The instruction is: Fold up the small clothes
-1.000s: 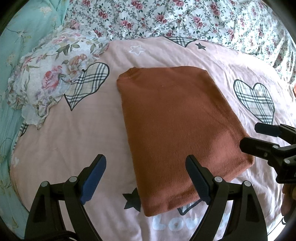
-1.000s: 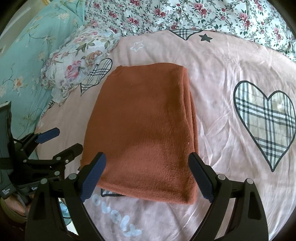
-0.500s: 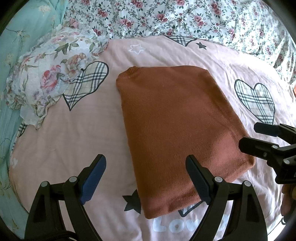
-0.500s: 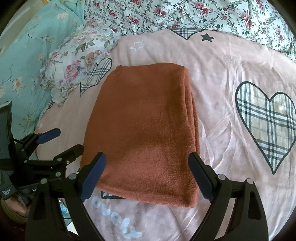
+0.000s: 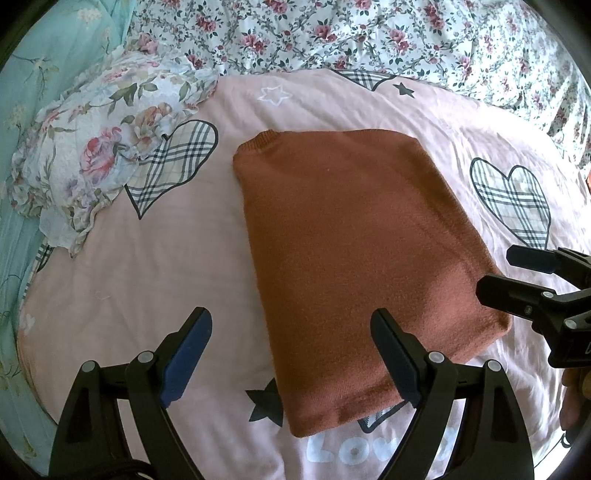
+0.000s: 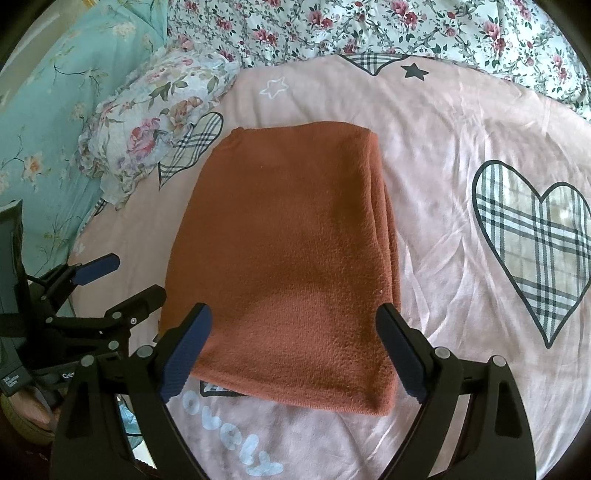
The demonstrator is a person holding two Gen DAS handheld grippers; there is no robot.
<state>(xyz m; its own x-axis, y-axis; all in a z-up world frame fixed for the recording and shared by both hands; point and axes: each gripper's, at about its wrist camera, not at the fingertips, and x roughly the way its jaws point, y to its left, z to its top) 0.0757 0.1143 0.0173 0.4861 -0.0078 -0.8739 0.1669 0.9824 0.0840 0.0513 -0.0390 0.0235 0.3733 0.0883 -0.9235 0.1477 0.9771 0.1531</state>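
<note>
A rust-brown knit sweater [image 5: 351, 251] lies folded into a rectangle on the pink sheet; it also shows in the right wrist view [image 6: 288, 258]. My left gripper [image 5: 291, 339] is open and empty, held above the sweater's near left corner. My right gripper [image 6: 293, 339] is open and empty, held above the sweater's near edge. The right gripper's fingers [image 5: 532, 280] show at the sweater's right side in the left wrist view. The left gripper's fingers [image 6: 110, 284] show at its left side in the right wrist view.
The pink sheet [image 5: 147, 266] has plaid hearts [image 6: 532, 243], stars and white lettering. A floral pillow [image 5: 96, 155] lies at the far left. A floral quilt [image 5: 369, 33] lies behind, and a teal sheet [image 6: 48, 103] lies to the left.
Both grippers have drifted slightly forward over the sweater. The sweater has not moved and both grippers stay open.
</note>
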